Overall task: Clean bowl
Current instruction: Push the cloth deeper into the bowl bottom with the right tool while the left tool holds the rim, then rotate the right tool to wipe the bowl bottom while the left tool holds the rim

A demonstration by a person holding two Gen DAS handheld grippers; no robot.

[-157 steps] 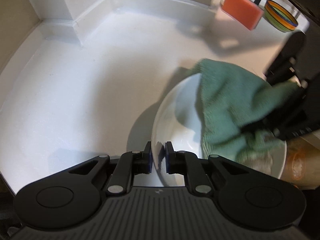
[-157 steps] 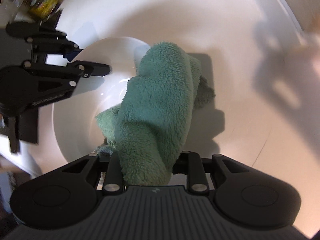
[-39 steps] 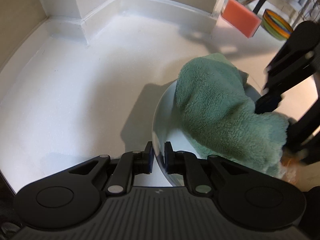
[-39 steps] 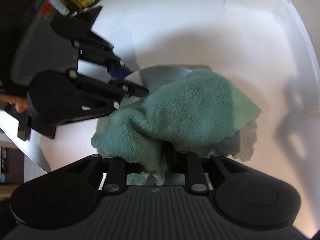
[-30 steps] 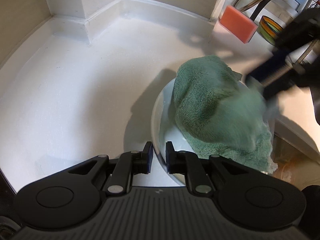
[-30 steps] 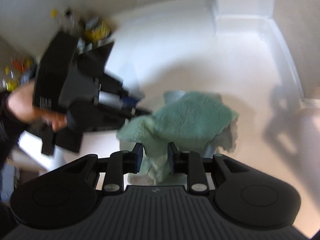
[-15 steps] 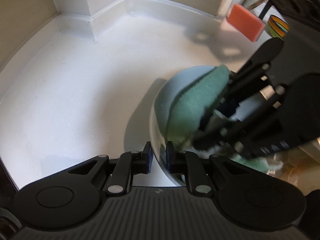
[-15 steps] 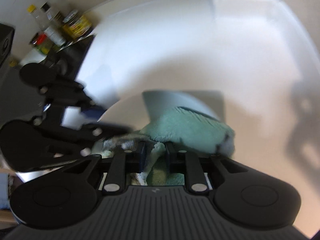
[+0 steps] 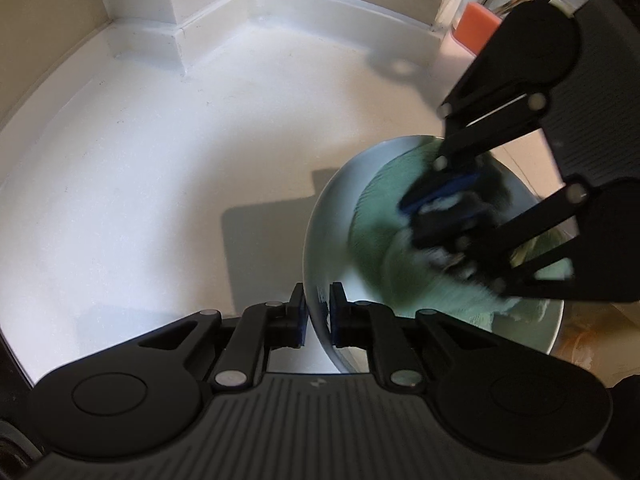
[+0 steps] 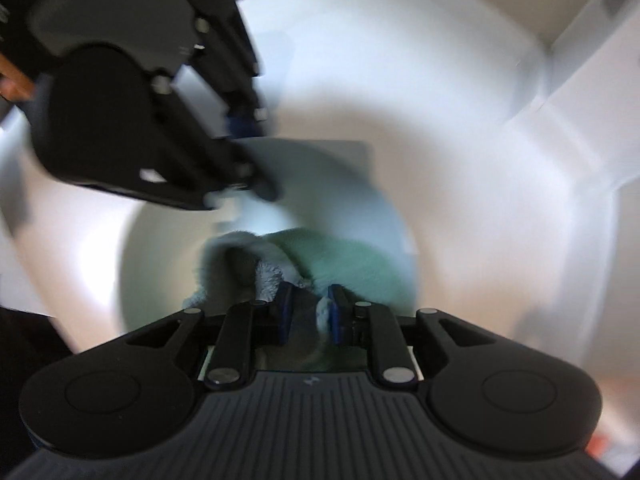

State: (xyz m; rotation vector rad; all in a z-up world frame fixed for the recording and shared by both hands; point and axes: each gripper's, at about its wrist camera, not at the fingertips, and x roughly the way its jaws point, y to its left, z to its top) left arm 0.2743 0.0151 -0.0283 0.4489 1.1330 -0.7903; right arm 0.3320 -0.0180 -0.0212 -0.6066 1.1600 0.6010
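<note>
Now, with left fingers [image 9: 318,312] clamped on the bowl [image 9: 332,208] rim and right fingers [image 10: 308,312] closing on the cloth [image 9: 376,240], wipe slowly, bracing the bowl.

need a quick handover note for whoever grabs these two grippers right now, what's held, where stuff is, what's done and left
Left gripper: its jaws have just been closing and now pinch the near rim of the white bowl, holding it on the white counter.
Right gripper: its jaws have just been closing and are clamped on the green cloth, pushed down inside the bowl.
Done: bowl secured, cloth in the bowl, wiping under way; the right view is blurred by motion.
Left: finish wiping the inside, lift the cloth out, release the bowl. Whether the bowl is clean yet cannot be told.
An orange sponge sits at the back, unused.
</note>
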